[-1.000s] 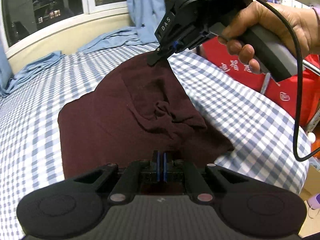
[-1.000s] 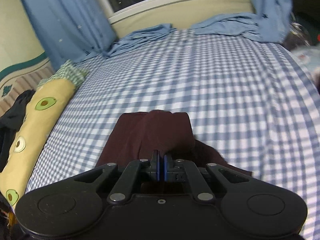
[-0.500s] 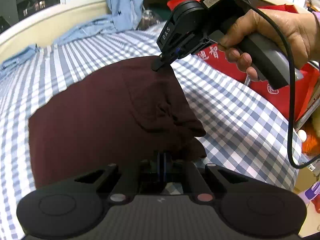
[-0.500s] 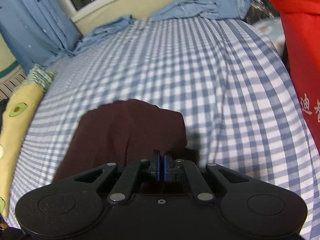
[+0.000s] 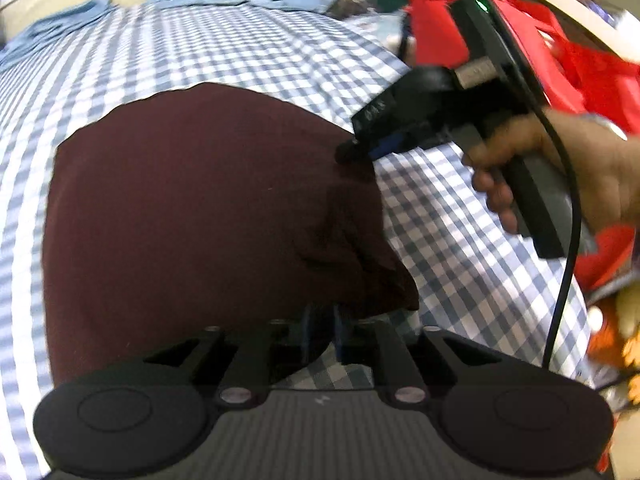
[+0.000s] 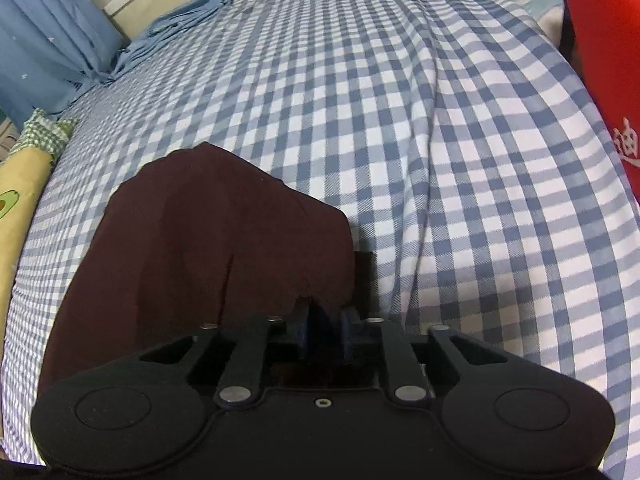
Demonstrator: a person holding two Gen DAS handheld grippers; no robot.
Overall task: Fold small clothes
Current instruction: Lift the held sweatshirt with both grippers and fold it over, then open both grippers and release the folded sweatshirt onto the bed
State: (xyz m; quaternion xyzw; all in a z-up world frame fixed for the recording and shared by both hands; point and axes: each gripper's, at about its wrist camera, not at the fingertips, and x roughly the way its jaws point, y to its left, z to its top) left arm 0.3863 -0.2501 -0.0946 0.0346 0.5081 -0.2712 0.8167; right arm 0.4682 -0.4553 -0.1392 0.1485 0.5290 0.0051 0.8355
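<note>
Two hand-held grippers are working low over the bed. Left hand-held gripper (image 5: 320, 330) is opening its jaws at the near edge of the cloth (image 5: 200, 208); a fold of it is lying between the blue pads, which no longer seem to be pressing. Right hand-held gripper (image 6: 324, 330) is opening too, its jaws parting around the cloth's far right corner, fabric sitting in the gap. A hand (image 5: 560, 168) is gripping its handle. Cloth is lying spread on the checked bed (image 6: 440, 140), bunched along the right side. Pillow (image 6: 16, 208) is sitting at the bed's left edge, curtain (image 6: 40, 40) hanging behind.

Judging by drape: light, soft, limp, not slippery. Corners and hems are looking like the best places to pinch.
</note>
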